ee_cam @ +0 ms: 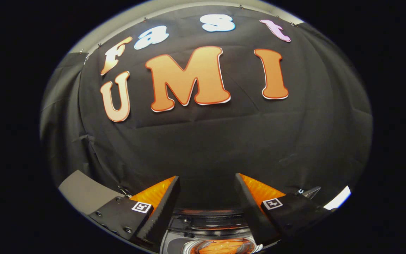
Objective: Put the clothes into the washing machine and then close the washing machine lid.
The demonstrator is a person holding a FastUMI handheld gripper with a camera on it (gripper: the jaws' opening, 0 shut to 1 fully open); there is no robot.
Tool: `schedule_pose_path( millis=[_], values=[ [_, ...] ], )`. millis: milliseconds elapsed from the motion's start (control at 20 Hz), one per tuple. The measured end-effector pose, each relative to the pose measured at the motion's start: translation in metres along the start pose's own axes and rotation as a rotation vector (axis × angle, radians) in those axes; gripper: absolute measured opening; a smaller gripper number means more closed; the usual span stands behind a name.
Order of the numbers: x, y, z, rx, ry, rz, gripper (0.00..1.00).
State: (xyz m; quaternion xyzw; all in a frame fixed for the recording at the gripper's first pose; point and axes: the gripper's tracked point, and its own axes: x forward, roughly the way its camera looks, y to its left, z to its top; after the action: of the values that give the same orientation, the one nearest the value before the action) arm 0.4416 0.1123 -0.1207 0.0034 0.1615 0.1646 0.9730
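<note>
My gripper (207, 177) is open, its two fingers spread wide with nothing between them, and it faces the booth's black cloth wall (206, 141). Low between the fingers, close under them, I see the top of the washing machine (210, 224), a round grey and clear rim. Something orange (220, 247), likely the clothes, shows inside its opening at the very bottom. I cannot tell how the lid stands.
A flat grey panel (83, 190) lies beside the left finger. A bright white patch (338, 198) shows past the right finger. The cloth wall rises close ahead and closes off the space beyond the fingers.
</note>
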Motion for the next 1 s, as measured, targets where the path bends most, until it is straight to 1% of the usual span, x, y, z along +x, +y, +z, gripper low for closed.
schedule_pose_path(
  millis=[50,200,350,400,450,500,550,850,1000],
  values=[
    [0.007,-0.006,-0.005,-0.007,0.013,-0.022,0.99],
    [0.020,-0.012,-0.013,-0.021,0.022,-0.040,0.99],
    [0.037,-0.023,-0.029,-0.075,0.058,-0.083,0.99],
    [0.040,-0.026,-0.040,-0.082,0.082,-0.087,0.99],
    [0.040,-0.026,-0.046,-0.075,0.098,-0.073,0.99],
    [0.041,-0.026,-0.039,-0.053,0.062,-0.076,0.99],
    [0.044,-0.027,-0.045,-0.052,0.077,-0.072,0.99],
    [0.037,-0.025,-0.042,-0.057,0.055,-0.065,0.99],
    [0.015,-0.022,-0.048,-0.061,0.034,-0.060,0.98]
  ],
)
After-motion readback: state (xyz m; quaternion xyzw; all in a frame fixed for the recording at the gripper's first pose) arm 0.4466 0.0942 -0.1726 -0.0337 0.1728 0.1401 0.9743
